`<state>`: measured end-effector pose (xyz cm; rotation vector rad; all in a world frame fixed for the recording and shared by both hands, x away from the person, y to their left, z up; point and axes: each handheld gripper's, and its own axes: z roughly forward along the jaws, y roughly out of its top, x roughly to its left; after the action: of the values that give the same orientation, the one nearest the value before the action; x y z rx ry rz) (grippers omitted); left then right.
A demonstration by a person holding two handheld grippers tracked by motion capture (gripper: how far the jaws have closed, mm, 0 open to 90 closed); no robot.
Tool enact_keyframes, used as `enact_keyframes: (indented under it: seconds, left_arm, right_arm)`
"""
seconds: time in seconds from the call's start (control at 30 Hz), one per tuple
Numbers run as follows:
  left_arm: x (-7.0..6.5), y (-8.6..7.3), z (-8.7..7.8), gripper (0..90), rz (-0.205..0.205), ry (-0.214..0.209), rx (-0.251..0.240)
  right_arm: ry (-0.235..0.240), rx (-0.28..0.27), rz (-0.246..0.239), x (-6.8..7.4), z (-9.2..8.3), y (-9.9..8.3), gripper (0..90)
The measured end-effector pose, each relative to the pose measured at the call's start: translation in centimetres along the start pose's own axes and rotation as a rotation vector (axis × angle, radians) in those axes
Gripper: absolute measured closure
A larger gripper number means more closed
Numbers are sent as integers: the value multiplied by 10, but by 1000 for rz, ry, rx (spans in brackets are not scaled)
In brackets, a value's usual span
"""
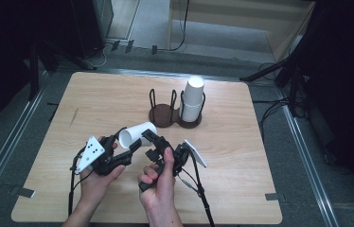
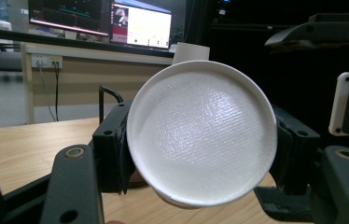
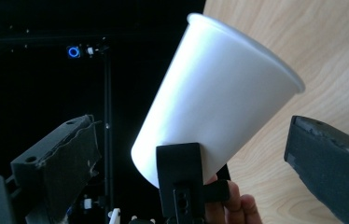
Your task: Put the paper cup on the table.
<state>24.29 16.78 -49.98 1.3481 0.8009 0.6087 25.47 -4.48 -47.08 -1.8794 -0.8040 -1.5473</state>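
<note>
The left gripper (image 1: 132, 147) is clamped on a white paper cup (image 1: 137, 134), its black jaws pressing the cup's sides near the base; the left gripper view looks straight at the cup's round bottom (image 2: 202, 133) between those jaws. The right gripper (image 1: 150, 137) has its jaws standing apart on either side of the same cup, pads clear of the wall as seen in the right gripper view (image 3: 219, 100), though the far jaw's gap is hard to judge. The cup is held on its side above the table (image 1: 94, 99), toward the near edge and a little left of its middle.

Near the table's middle sits a dark cup holder (image 1: 174, 116) with wire loops: its right-hand slot carries a stack of white cups (image 1: 192, 99), bottoms up, while the left-hand slot holds none.

Bare wood runs along the left edge, the far-left corner and the right edge, with open room between the hands and the holder
</note>
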Motion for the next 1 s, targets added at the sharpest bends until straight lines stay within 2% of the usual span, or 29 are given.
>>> enact_keyframes:
  seconds: [0.17, 0.33, 0.43, 0.57, 0.73, 1.0]
  left_arm:
    - [0, 0, 0, 352, 5, 2, -7]
    - [-1, 0, 0, 352, 11, 1, -10]
    - [-2, 0, 0, 352, 14, -4, -10]
    - [-3, 0, 0, 352, 17, -8, -16]
    - [-3, 0, 0, 351, 27, -13, -18]
    - [-2, 0, 0, 350, 36, -15, -21]
  right_arm:
    - [-19, 5, 72, -4, 5, 0, 29]
    - [-13, 5, 133, -5, 11, 4, 30]
    - [-12, 26, 179, -7, 16, 7, 30]
    - [-8, 20, 194, -9, 22, 9, 37]
    - [-2, 49, 230, -10, 29, 13, 47]
    - [4, 53, 269, -15, 36, 17, 81]
